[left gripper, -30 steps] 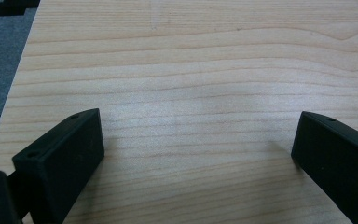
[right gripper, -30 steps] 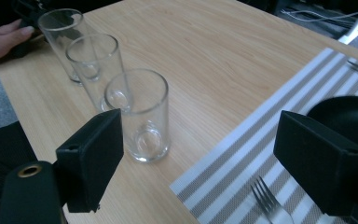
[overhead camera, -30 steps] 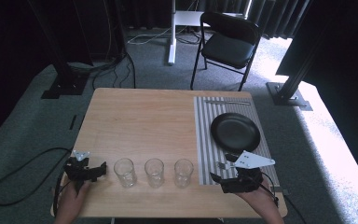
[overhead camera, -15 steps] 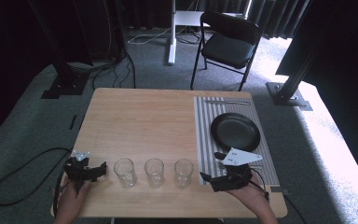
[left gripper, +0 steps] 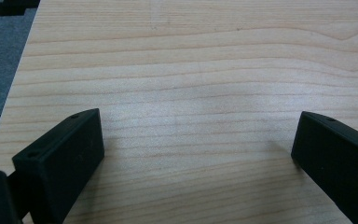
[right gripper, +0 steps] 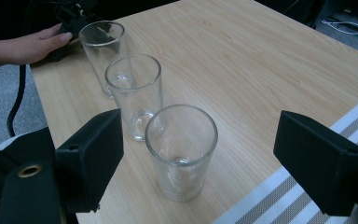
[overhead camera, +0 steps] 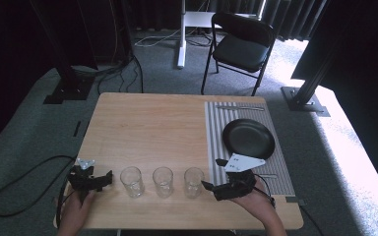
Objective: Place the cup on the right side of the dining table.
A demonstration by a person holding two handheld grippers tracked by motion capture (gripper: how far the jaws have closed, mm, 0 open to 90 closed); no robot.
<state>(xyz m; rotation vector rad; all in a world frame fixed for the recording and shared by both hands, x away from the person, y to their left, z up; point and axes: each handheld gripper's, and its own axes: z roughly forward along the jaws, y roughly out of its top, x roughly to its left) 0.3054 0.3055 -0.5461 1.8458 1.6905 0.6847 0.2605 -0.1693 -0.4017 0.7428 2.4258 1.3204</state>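
Observation:
Three clear empty glasses stand in a row near the table's front edge: left glass (overhead camera: 131, 181), middle glass (overhead camera: 163, 181), right glass (overhead camera: 193, 182). My right gripper (overhead camera: 211, 174) is just right of the right glass, pointing left at it, jaws open. In the right gripper view the right gripper (right gripper: 205, 156) has the nearest glass (right gripper: 182, 149) in front of its spread jaws, untouched, with the middle glass (right gripper: 134, 93) and far glass (right gripper: 103, 51) behind. My left gripper (overhead camera: 96, 176) lies left of the row, open; the left gripper (left gripper: 196, 149) has bare wood between its jaws.
A grey striped placemat (overhead camera: 216, 142) covers the table's right side and bears a black plate (overhead camera: 248, 138); a utensil (overhead camera: 238, 106) lies at its far end. A black folding chair (overhead camera: 241, 44) stands beyond the table. The wooden table (overhead camera: 147, 128) spreads bare behind the glasses.
My right gripper has moved left along the front edge, off the placemat's middle toward the right glass. The left gripper and the glasses have stayed put.

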